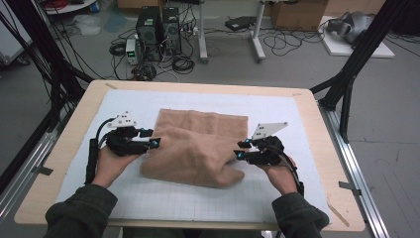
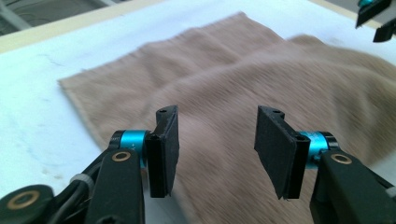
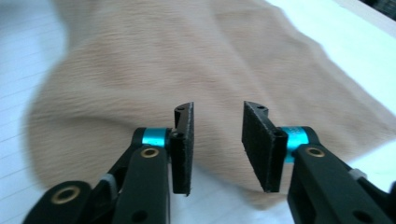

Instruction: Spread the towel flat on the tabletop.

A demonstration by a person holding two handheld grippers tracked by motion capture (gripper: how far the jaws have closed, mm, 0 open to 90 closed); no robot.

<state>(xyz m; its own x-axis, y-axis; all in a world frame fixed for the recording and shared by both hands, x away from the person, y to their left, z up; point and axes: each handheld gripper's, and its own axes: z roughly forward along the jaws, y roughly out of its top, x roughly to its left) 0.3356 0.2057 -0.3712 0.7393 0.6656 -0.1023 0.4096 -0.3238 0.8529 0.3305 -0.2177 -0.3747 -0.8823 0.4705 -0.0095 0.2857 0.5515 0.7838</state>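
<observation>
My left tongs [image 1: 154, 143] sit at the left edge of the tan towel [image 1: 198, 146], jaws spread wide with nothing between them. In the left gripper view the left tongs [image 2: 217, 140] point across the towel [image 2: 224, 88], the 2 black pads apart over its fuzzy surface, not pinching it as far as I can tell.

The towel lies in the middle of the counter [image 1: 74, 134] on the white gridded mat [image 1: 198, 198]. It is partly folded: a flat layer runs toward the far side, and a loose, rounded fold bulges on top toward me and to the right. I can read no label, brand or writing on the towel, the mat or my tongs. No container stands on the counter.

My right tongs [image 1: 238, 150] are at the towel's right edge, just beside the rounded fold. In the right gripper view the right tongs [image 3: 217, 142] are also parted, somewhat narrower than the left pair, with the towel [image 3: 187, 60] beyond and under them and nothing gripped; motion blur softens the cloth there.

Past the counter, on the floor, stand 2 dark computer towers [image 1: 158, 29] among cables; any lettering on them is too small to read.
</observation>
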